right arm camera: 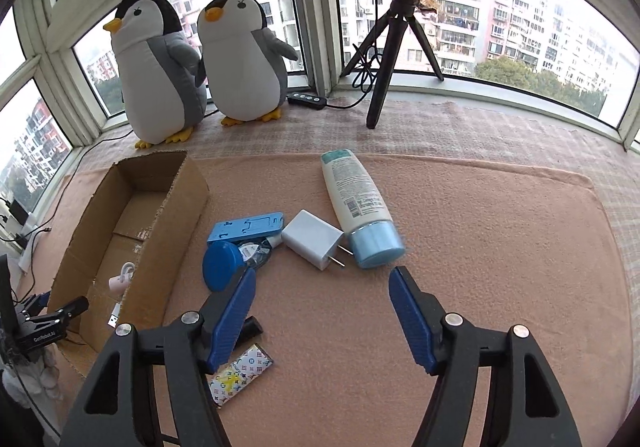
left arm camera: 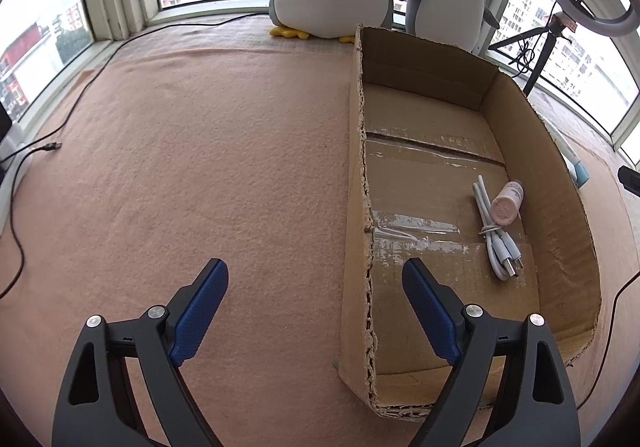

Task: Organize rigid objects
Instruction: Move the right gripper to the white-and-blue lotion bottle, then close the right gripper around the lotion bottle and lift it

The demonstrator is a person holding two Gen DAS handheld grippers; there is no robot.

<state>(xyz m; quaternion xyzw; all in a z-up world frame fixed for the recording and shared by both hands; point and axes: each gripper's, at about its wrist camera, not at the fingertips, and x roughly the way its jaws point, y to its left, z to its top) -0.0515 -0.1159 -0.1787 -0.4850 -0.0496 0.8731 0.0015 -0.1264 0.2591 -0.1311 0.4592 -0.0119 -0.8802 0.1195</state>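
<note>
1. The left gripper [left arm camera: 314,279] has its blue fingers [left arm camera: 200,311] spread wide with nothing between them. One finger is over the pink blanket [left arm camera: 180,167] and the other is over the near end of the cardboard box [left arm camera: 560,207].
2. The box is open on top and sits on the blanket. Its left wall stands between the two left fingers.
3. Inside the box, close to its right wall, lie a small pink bottle [left arm camera: 507,207] on its side and a folded white cable [left arm camera: 496,243]. The bottle touches the cable.
4. The right gripper [right arm camera: 322,287] is also spread wide and holds nothing. It hangs over the middle of the blanket [right arm camera: 500,247].
5. Just past its tips lie a white charger plug [right arm camera: 314,243] and a big lotion bottle [right arm camera: 360,207] with a light blue cap. The bottle lies flat with the cap toward the gripper. The plug's metal prongs point at the cap.
6. Left of the plug are a light blue flat plastic piece [right arm camera: 246,229], a round blue lid [right arm camera: 222,265], and some small wrapped bits I cannot make out.
7. Under the right gripper's left finger, toward the near edge of the blanket, lies a small flat card [right arm camera: 244,375] with colored patterns.
8. The box [right arm camera: 160,247] sits at the left edge of the blanket in the right view.
9. Two stuffed penguins [right arm camera: 200,67] stand by the window at the far edge. A black tripod [right arm camera: 392,47] stands to their right.
</note>
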